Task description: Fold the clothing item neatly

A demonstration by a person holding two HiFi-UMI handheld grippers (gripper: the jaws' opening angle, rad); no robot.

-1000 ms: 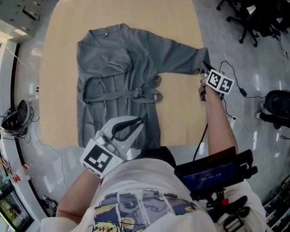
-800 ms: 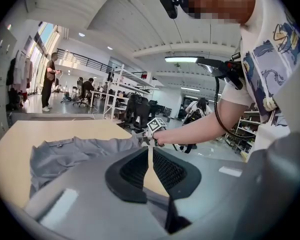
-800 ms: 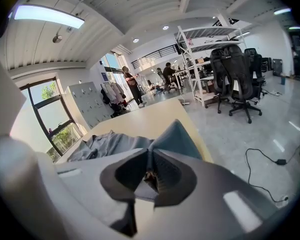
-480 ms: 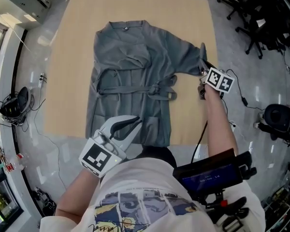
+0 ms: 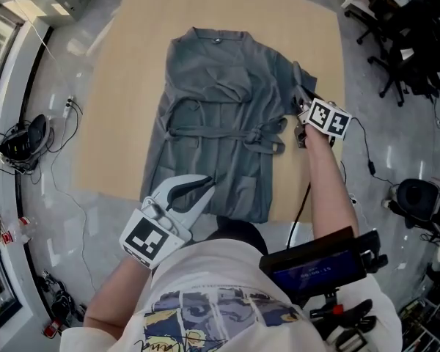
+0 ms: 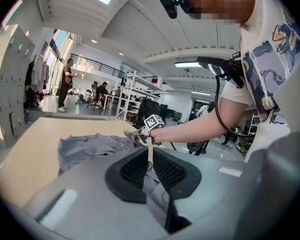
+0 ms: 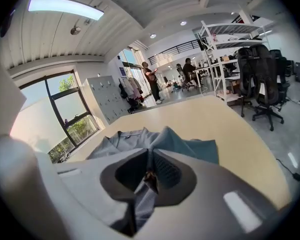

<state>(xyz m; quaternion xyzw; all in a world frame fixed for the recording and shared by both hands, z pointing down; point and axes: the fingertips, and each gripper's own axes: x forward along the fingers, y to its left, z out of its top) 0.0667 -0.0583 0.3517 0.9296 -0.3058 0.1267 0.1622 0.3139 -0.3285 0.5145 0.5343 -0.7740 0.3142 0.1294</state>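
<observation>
1. Nearest: the left tongs (image 5: 202,188) are closed on the hem (image 5: 235,205) of the grey garment (image 5: 220,86), on the near side of its tied belt (image 5: 227,132). Grey cloth shows pinched between the pads. The bite looks shallow, so a quick lift could let the hem slip out.
2. The hem, nearer than the belt, sits at the table (image 5: 125,123) edge. Any drag toward the person could pull the cloth off that edge.
3. The belt is knotted across the garment's middle, with its ends to the right. Folding over the knot would likely leave a lump, and a loop might snag the tongs.
4. Right of the belt and slightly beyond it, the right tongs (image 5: 301,105) are clamped on the sleeve (image 5: 297,79), with the cloth raised in a peak. Uneven pulls from the two hands could skew the body or carry the sleeve across twisted.
5. Beyond the belt, the collar (image 5: 216,39) and chest lie flat but creased. Folding now would probably press those creases in.
</observation>
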